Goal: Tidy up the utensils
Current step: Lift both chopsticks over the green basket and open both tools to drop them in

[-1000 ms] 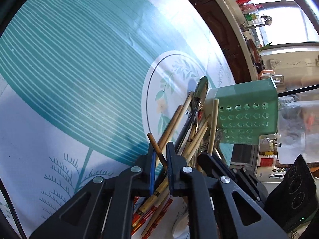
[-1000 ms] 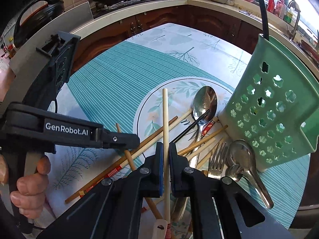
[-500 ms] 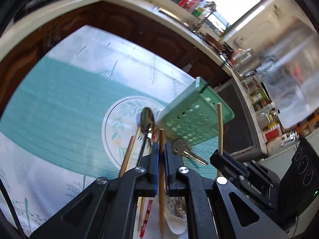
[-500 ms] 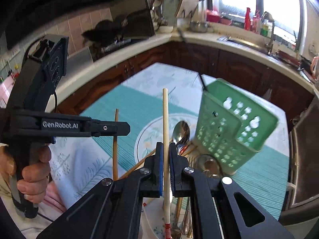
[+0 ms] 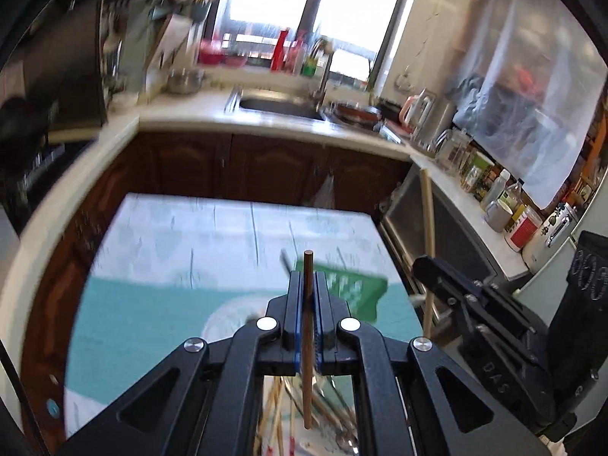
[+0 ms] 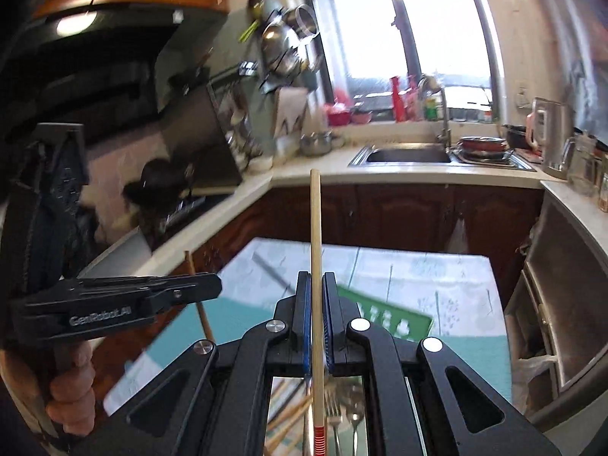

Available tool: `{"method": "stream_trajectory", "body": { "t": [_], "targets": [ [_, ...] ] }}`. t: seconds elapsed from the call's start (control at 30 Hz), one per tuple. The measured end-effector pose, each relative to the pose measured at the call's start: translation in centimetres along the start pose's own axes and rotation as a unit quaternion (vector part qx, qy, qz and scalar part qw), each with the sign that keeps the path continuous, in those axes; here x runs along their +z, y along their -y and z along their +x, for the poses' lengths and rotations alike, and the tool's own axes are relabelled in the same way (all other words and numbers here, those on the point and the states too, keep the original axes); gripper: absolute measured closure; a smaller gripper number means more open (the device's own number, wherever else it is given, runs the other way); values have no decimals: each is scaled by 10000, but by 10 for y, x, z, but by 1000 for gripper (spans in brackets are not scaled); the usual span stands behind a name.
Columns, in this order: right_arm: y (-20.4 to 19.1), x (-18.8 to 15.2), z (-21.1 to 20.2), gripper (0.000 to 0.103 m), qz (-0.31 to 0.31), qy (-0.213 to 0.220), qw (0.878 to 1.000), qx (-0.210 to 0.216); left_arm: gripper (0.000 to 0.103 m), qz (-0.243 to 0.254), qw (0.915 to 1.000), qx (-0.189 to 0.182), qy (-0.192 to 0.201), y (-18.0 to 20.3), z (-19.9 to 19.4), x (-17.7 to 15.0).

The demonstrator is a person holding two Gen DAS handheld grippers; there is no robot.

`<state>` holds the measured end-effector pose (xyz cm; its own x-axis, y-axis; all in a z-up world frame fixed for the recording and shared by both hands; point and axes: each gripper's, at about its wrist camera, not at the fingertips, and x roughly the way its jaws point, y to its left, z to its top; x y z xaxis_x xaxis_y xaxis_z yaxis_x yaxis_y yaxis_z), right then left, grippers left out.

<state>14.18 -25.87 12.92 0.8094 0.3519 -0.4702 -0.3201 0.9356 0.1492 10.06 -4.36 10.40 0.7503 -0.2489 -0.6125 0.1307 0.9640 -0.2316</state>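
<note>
Left wrist view: left gripper [image 5: 308, 285] clamped tight on a dark brown chopstick [image 5: 308, 338], which stands roughly upright between the blue pads, tip poking just above the jaws, lower end hanging below them. Beyond and below: table with a teal and white tablecloth [image 5: 159, 304], motion-blurred. Green perforated utensil basket [image 5: 353, 292] lies on it just right of the jaws, far side. Through the gap under the gripper, a loose pile of utensils [image 5: 288, 414] on the cloth: pale chopsticks and some metal pieces, too blurred to tell apart. On the right, near, the right gripper [image 5: 429, 266] seen from the side, holding a light wooden chopstick [image 5: 427, 228] upright. Far: sink [image 5: 281, 104] in a white counter under a window.

Right wrist view: right gripper [image 6: 316, 285] closed on the light wooden chopstick [image 6: 315, 235]. It runs vertically through the jaws, long plain end well above them, red-banded end below. On the left, near, the left gripper [image 6: 214, 288] in side view, a hand [image 6: 72, 391] wrapped on its handle; the brown chopstick [image 6: 197, 296] sticks out above and below its tip, tilted. The green basket [image 6: 387, 321] sits on the tablecloth [image 6: 437, 277] just right of the jaws. Under the gripper, a fork [image 6: 333, 410] and a spoon [image 6: 355, 414] lie side by side beside pale chopsticks. Far: the sink [image 6: 408, 155] and a faucet.
</note>
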Motion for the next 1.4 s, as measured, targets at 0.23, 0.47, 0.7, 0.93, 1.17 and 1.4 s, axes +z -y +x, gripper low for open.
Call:
{"method": "stream_trajectory", "body": {
  "t": [0.23,0.47,0.7,0.93,1.17,1.4],
  "targets": [
    [27,60,12,98,482,791,9957,-92,101,408,9939,194,1003,39,-21,65],
    [58,90,54,98,948,1589,9826,-151,101,354,9877,300,1494,46,3,85],
    [68,77,118,98,847,1724,9801,-510,101,154,9873,399,1532,26,51,76],
    [51,47,180,98,564,1776,9790,-827,101,-10,9894,458,1378,7,81,71],
    [37,33,227,98,286,1480,9843,-922,100,-55,9916,415,1227,-2,93,67],
    [37,12,250,98,56,661,9955,-679,100,-127,9961,302,815,-11,102,53]
  ]
}}
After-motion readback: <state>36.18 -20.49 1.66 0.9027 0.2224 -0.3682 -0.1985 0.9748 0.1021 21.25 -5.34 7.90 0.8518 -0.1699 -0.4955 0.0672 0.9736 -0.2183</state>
